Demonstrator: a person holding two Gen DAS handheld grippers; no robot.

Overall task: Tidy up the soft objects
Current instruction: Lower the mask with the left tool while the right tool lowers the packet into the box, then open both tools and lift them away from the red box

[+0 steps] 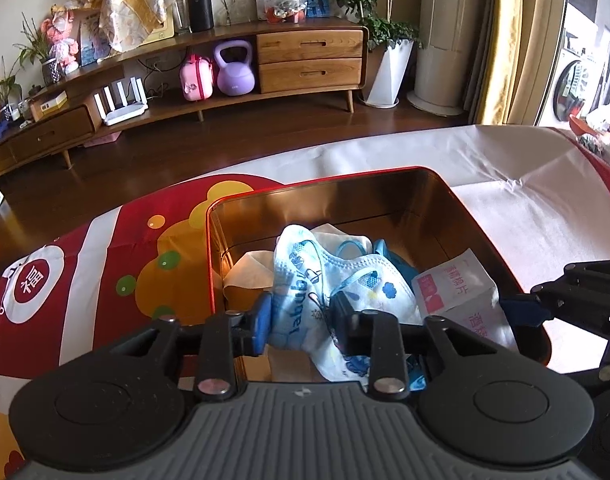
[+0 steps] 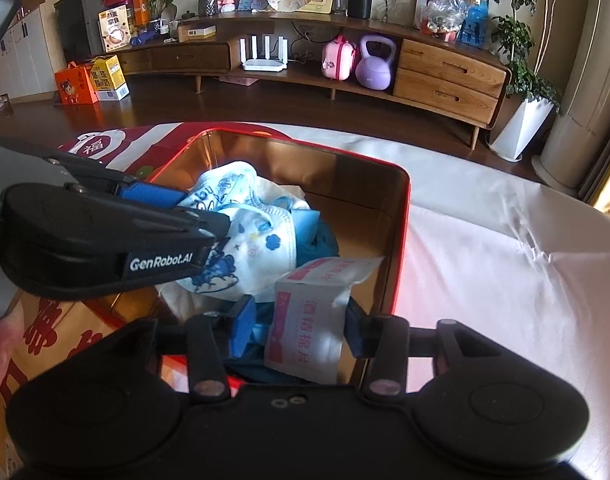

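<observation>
A red tin box (image 1: 329, 178) with a gold inside stands on the table; it also shows in the right wrist view (image 2: 401, 216). My left gripper (image 1: 303, 320) is over the box, shut on a white child's face mask with blue print (image 1: 369, 280), which also shows in the right wrist view (image 2: 261, 248). My right gripper (image 2: 297, 328) is at the box's near right side, its jaws around a white and pink alcohol-wipe packet (image 2: 309, 320), seen in the left wrist view too (image 1: 453, 288). A white tissue (image 1: 249, 272) and blue cloth (image 2: 317, 240) lie in the box.
The table has a white cloth (image 2: 485, 248) and a red and orange printed sheet (image 1: 117, 264). Beyond it is wood floor and a low TV cabinet (image 1: 309, 60) with a purple kettlebell (image 1: 233, 68). Orange and yellow cartons (image 2: 89, 80) stand on the floor.
</observation>
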